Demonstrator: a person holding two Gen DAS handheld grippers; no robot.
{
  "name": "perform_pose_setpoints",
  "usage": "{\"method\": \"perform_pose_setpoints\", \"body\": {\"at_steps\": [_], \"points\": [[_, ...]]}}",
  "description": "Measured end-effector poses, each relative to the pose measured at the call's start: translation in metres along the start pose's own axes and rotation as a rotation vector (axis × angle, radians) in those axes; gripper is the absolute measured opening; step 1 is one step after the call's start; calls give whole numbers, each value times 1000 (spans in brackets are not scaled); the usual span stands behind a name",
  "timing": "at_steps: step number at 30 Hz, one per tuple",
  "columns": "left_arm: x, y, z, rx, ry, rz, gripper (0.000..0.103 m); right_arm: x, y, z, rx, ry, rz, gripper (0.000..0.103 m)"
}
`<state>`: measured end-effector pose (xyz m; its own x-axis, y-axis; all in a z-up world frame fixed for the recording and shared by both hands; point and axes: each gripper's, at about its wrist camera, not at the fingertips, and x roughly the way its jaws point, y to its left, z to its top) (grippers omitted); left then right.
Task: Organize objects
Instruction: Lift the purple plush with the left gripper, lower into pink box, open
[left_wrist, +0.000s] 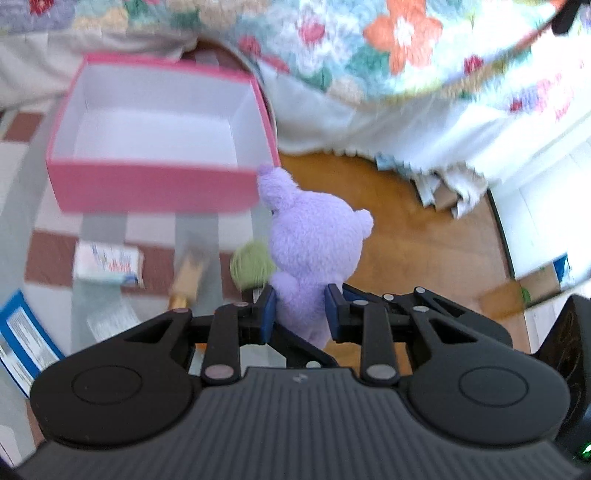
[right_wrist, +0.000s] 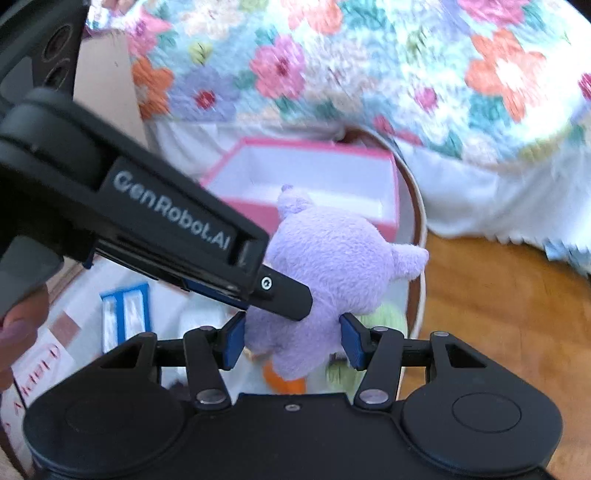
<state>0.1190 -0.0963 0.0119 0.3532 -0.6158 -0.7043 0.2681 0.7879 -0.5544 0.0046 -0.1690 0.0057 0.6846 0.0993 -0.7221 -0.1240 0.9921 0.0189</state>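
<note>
Both grippers on the purple plush toy (left_wrist: 314, 236), held above the table, just right of the pink box (left_wrist: 155, 184).

Left gripper (left_wrist: 300, 312) pads clamp its lower body. Right gripper (right_wrist: 291, 341) fingers sit either side; contact unclear, can't tell if it grips. Box open, white inside. Green ball (left_wrist: 251, 264) below the toy.

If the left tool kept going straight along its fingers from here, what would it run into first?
Apart from the purple plush already clamped in the left tool, probably the near right corner of the pink box, which lies just beyond the plush's head. Blur leaves depth uncertain.
</note>
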Motion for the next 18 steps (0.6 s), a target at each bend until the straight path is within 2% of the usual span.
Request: {"method": "perform_pose_setpoints", "body": {"at_steps": [5, 8, 13, 18], "points": [[10, -6, 50, -11, -61, 28, 27, 17, -27, 57, -68, 21, 37, 58], [28, 0, 83, -18, -65, 62, 27, 42, -48, 87, -78, 32, 80, 58], [70, 19, 126, -11, -80, 131, 27, 104, -79, 123, -168, 54, 135, 58], [106, 54, 155, -66, -64, 166, 27, 167, -98, 143, -151, 81, 196, 58]]}}
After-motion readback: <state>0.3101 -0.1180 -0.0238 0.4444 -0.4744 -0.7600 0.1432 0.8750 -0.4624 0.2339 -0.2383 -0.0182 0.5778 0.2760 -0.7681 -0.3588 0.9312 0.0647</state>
